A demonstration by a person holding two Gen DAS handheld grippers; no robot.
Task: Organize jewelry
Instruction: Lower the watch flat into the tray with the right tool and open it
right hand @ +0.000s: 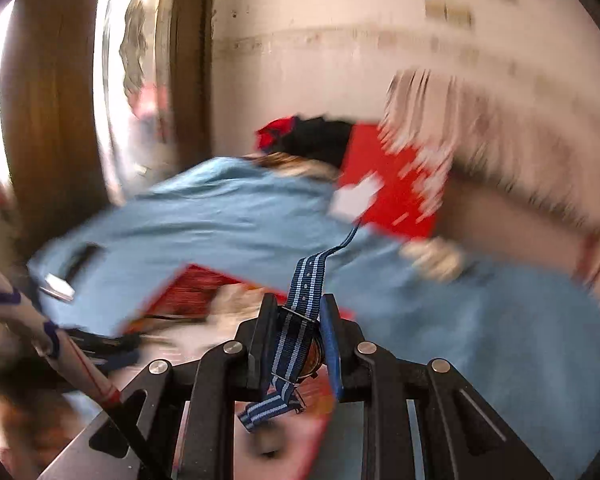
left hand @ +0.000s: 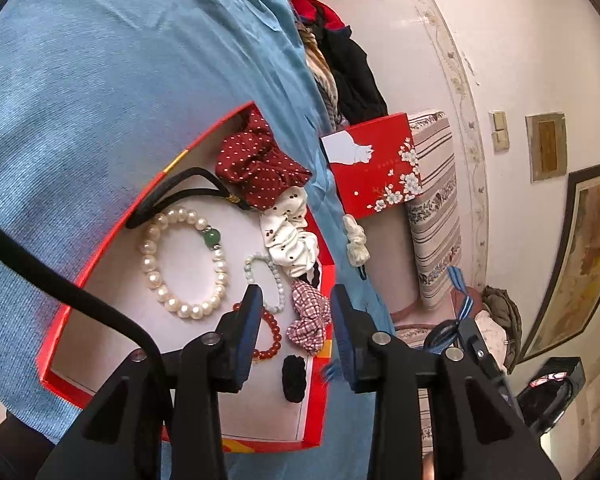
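While the right gripper [right hand: 298,314] pinches a watch [right hand: 300,336] by its blue striped strap, the left gripper [left hand: 296,300] hangs partly open with nothing between its pads, over the red box [left hand: 100,256]. Inside that box lie a pearl bracelet [left hand: 182,260], a red bead bracelet [left hand: 274,336] and several scrunchies. Beyond the box stands its red lid [left hand: 374,168]; its small print is unreadable.
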